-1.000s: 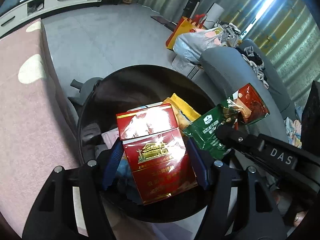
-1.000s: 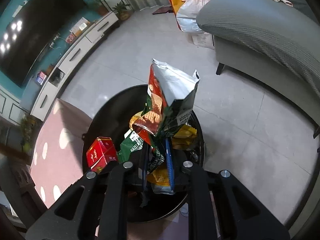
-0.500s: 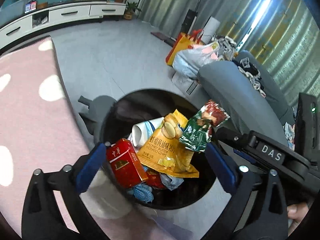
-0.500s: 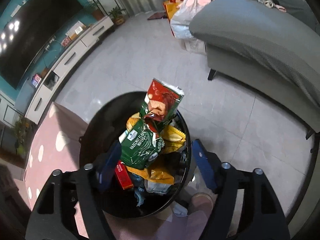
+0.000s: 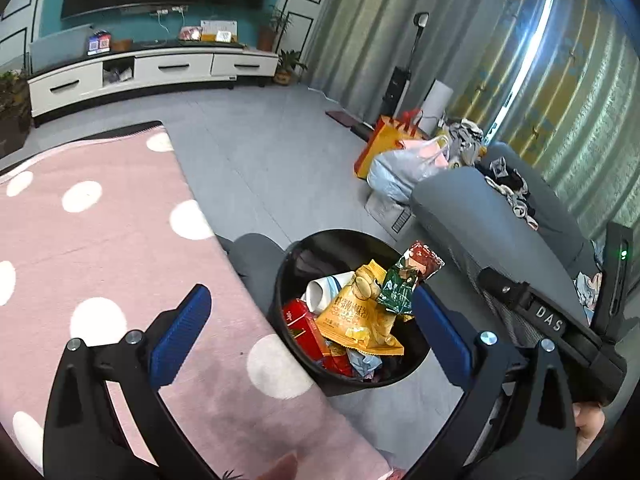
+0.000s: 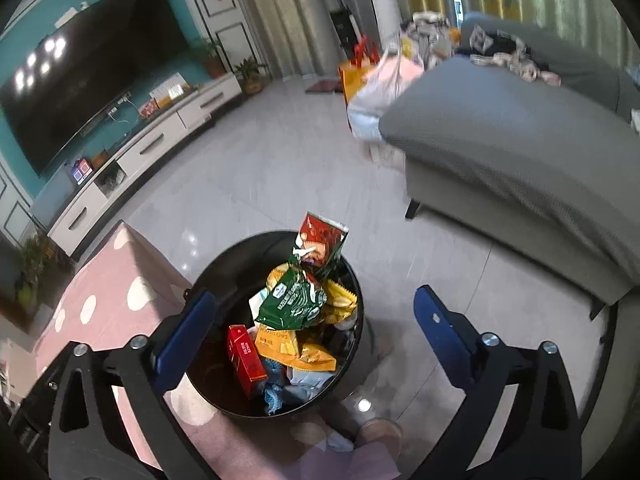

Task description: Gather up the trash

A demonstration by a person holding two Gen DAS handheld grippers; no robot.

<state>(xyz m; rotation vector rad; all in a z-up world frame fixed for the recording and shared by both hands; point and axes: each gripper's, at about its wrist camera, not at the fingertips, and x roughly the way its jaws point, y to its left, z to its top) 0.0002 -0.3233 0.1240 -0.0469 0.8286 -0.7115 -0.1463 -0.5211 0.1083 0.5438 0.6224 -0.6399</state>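
While both tongs hang over the bin, neither one holds a thing. The left gripper (image 5: 308,332) has its blue fingers (image 5: 180,334) wide apart, and the right gripper (image 6: 314,334) is wide apart too. Just past them is the black trash bin (image 6: 216,276), sitting on the floor at the edge of the pink dotted rug (image 5: 100,248). Inside it lie the red box (image 6: 245,356), the yellow chip bag (image 5: 356,316) and the green snack bag (image 6: 294,300). The green bag stands up tall, its long way pointing up and out past the rim. I think the job looks nearly done. No more trash shows on the floor. Farther off is the gray sofa (image 6: 520,152).
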